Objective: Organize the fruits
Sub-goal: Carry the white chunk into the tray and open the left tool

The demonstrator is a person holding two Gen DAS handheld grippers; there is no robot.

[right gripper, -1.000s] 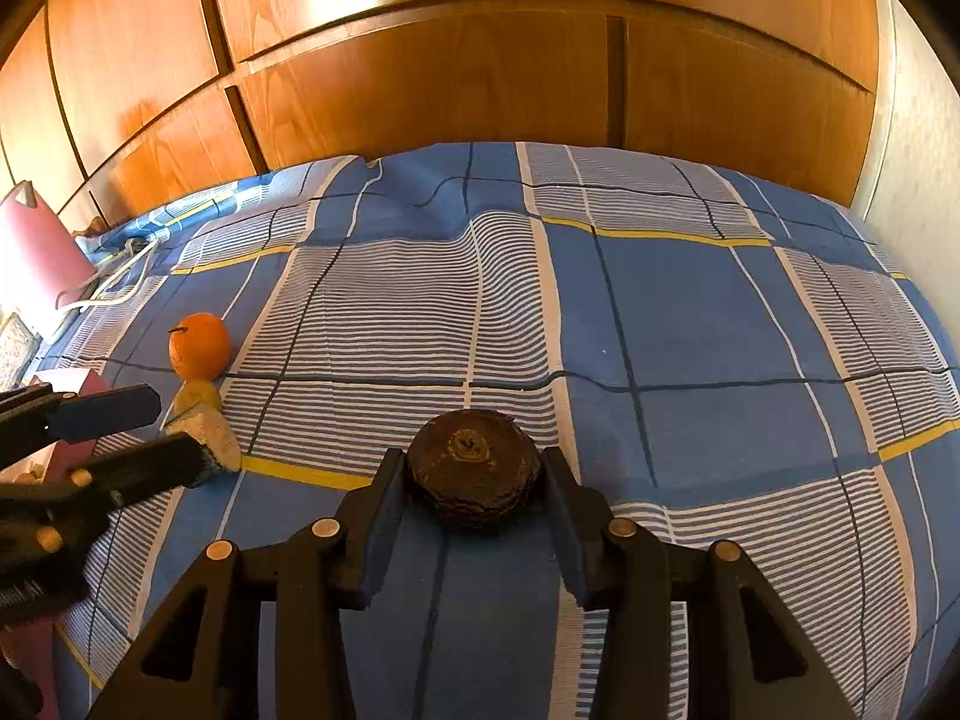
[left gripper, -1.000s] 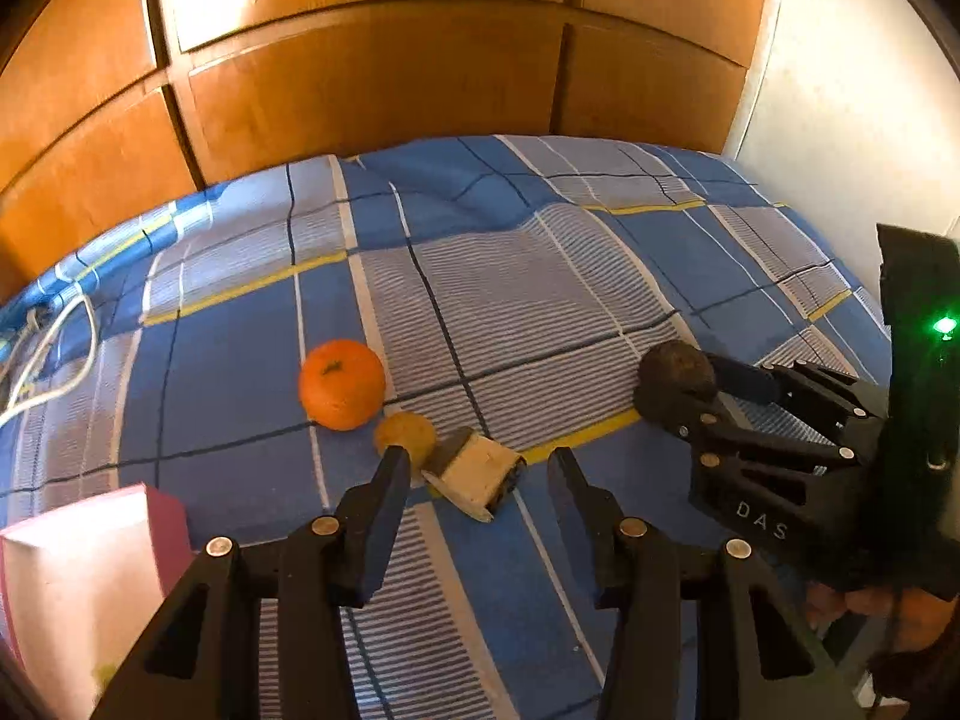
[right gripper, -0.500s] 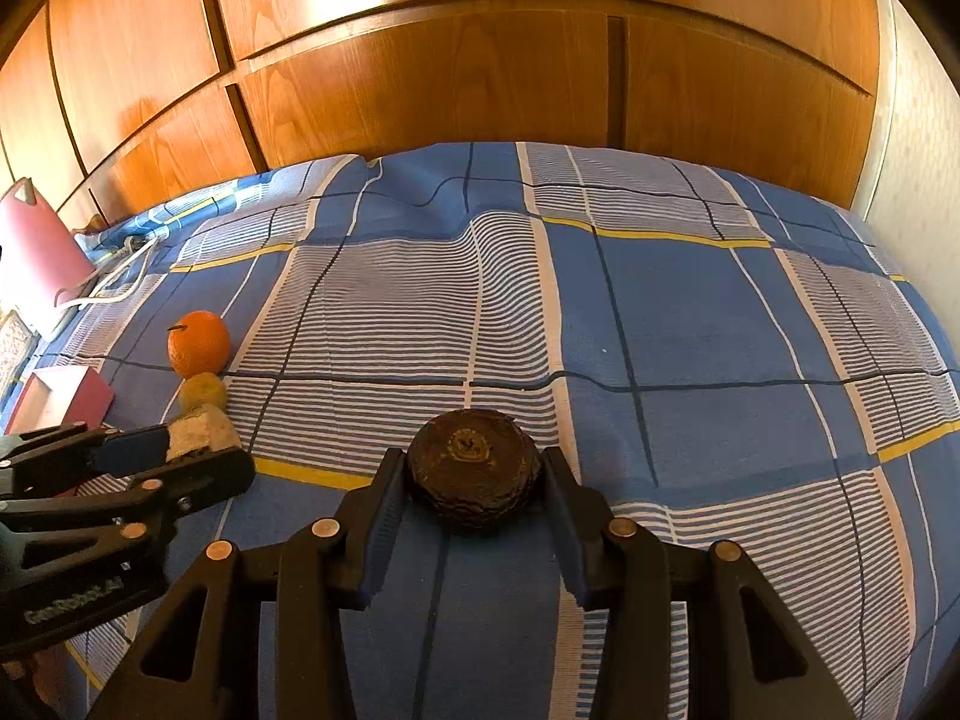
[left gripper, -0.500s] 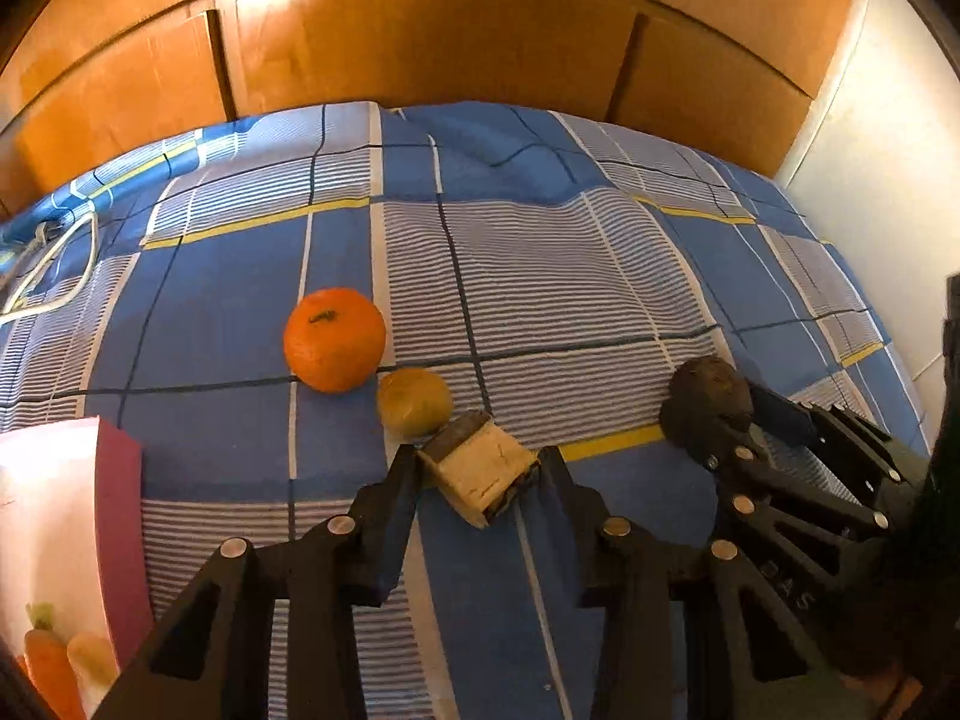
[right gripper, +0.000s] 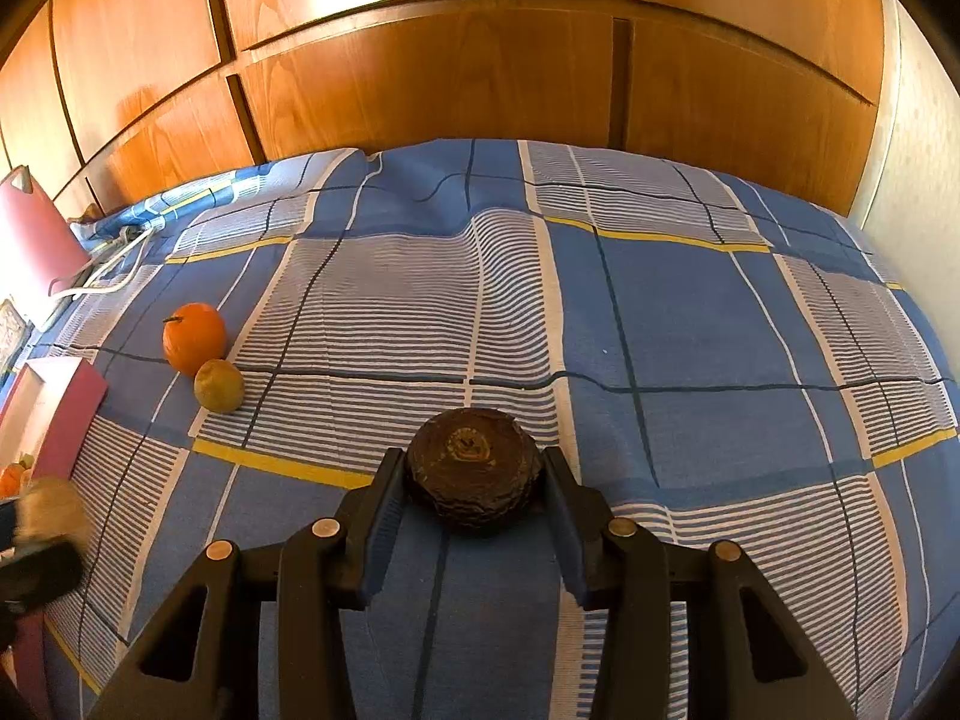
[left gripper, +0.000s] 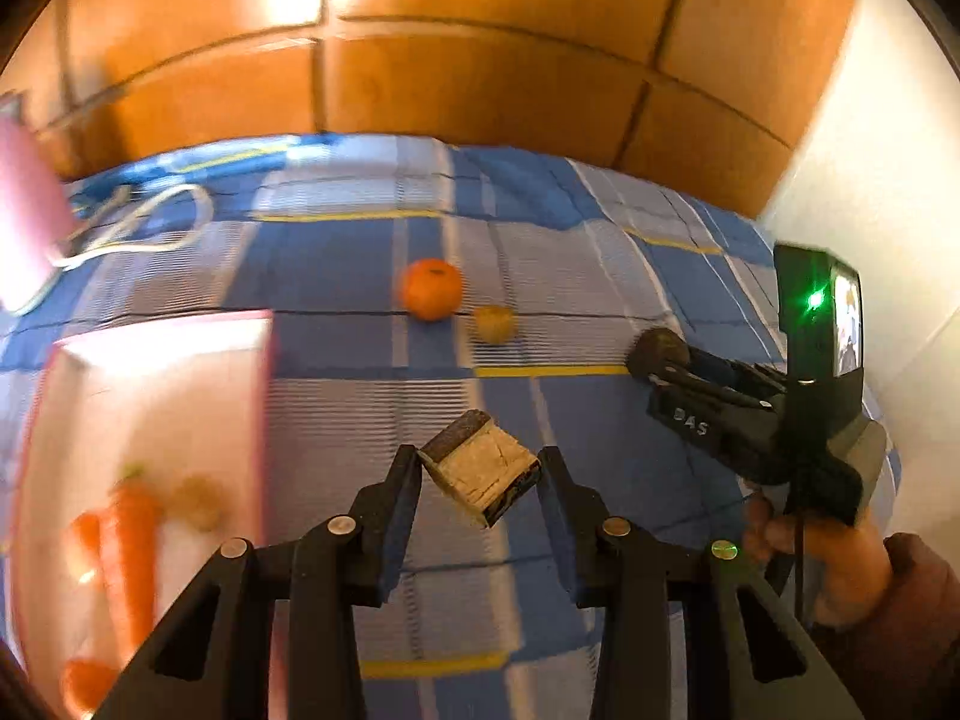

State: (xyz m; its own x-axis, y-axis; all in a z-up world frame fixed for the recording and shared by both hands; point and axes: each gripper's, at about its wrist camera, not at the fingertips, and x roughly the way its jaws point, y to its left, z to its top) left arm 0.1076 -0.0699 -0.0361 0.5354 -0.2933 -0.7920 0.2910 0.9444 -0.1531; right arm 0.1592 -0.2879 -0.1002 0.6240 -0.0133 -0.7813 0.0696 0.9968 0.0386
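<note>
My left gripper (left gripper: 480, 480) is shut on a tan, dark-skinned fruit chunk (left gripper: 480, 477) and holds it above the bed, right of the pink box (left gripper: 150, 420). The box holds carrots (left gripper: 126, 546). My right gripper (right gripper: 474, 483) is shut on a dark brown wrinkled round fruit (right gripper: 474, 468), held low over the bedspread; it also shows in the left wrist view (left gripper: 657, 354). An orange (right gripper: 194, 338) and a small yellow-brown fruit (right gripper: 219, 385) lie on the bed at the left; the left wrist view shows them further off, the orange (left gripper: 431, 289) and the small fruit (left gripper: 495, 324).
A blue checked bedspread (right gripper: 660, 312) covers the bed. Wooden cabinet doors (right gripper: 450, 60) stand behind it and a white wall (left gripper: 888, 180) at the right. A white cable (left gripper: 132, 228) and a pink bag (right gripper: 30, 240) lie at the far left.
My left gripper closed on the fruit chunk, lifted it and swung left toward the pink box. The right gripper with the dark fruit stayed still.
</note>
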